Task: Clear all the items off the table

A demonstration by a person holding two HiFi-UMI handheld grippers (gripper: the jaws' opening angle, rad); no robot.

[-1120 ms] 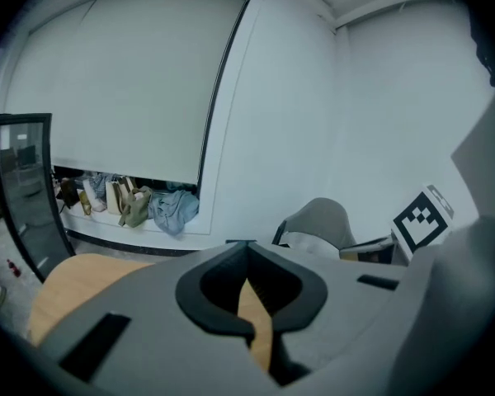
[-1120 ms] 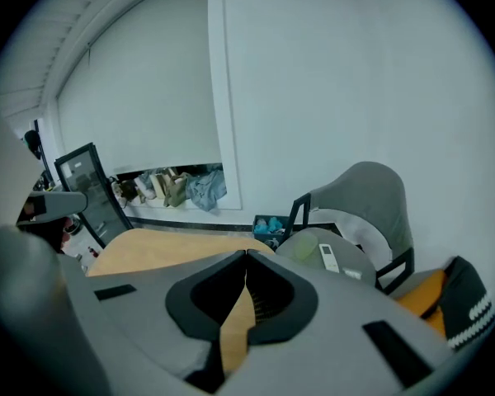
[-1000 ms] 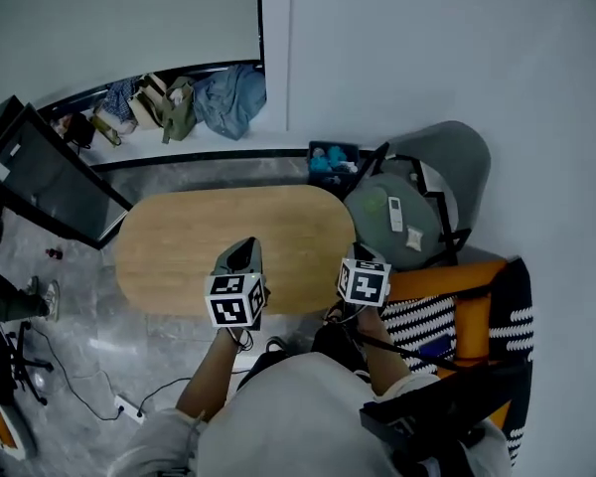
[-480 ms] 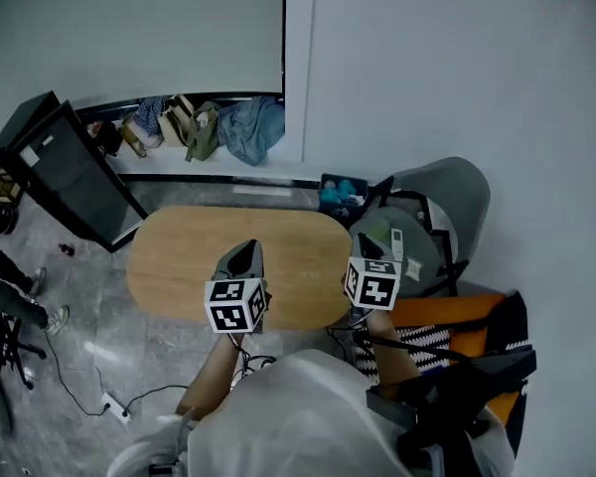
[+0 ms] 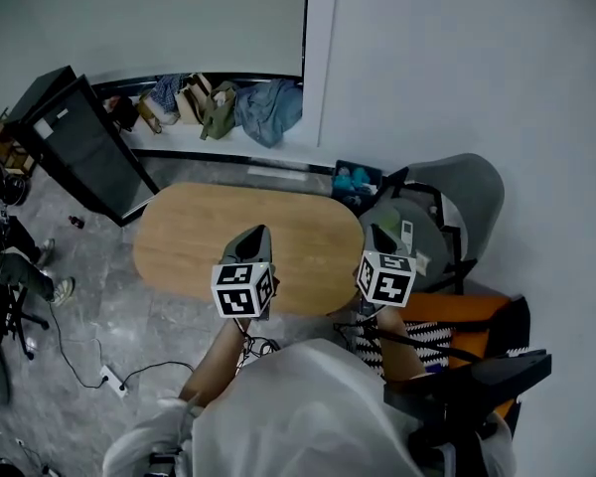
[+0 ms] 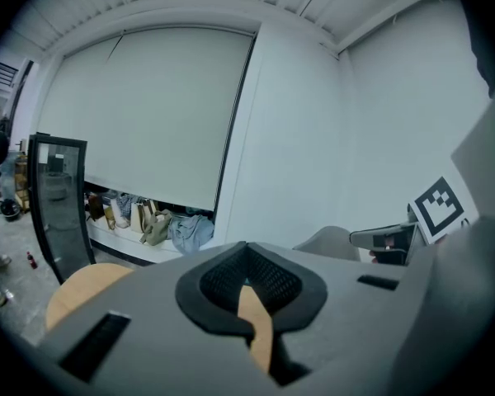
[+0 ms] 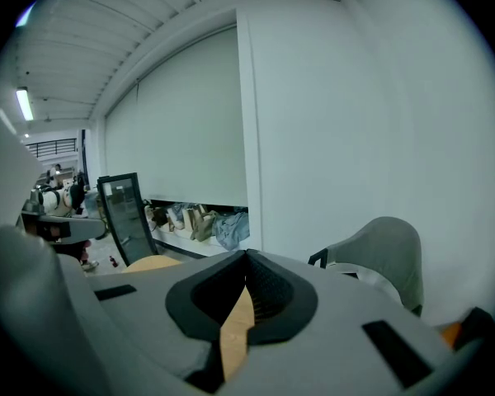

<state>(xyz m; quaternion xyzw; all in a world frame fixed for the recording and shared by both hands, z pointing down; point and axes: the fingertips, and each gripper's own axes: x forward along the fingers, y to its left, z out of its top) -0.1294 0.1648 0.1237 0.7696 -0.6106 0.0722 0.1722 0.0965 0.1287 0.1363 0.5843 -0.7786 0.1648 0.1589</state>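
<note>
The oval wooden table (image 5: 204, 237) lies bare in the head view, with no item on its top. My left gripper (image 5: 253, 237) hovers over the table's near edge, shut and holding nothing. In the left gripper view its tips (image 6: 246, 252) meet, and only a sliver of the table (image 6: 82, 287) shows past them. My right gripper (image 5: 377, 237) hangs over the table's right end beside the grey chair (image 5: 467, 192), also shut and empty. The right gripper view shows its tips (image 7: 247, 262) closed together.
The grey chair holds a remote (image 5: 406, 234) and small items. A blue bin (image 5: 356, 180) stands behind the table. A black glass panel (image 5: 89, 152) leans at the left. Bags and clothes (image 5: 223, 105) line the window ledge. An orange chair with striped cloth (image 5: 447, 316) is at my right.
Both grippers have risen and tipped up toward level. The head view has shifted, so the table and chair sit further right and lower in the picture.
</note>
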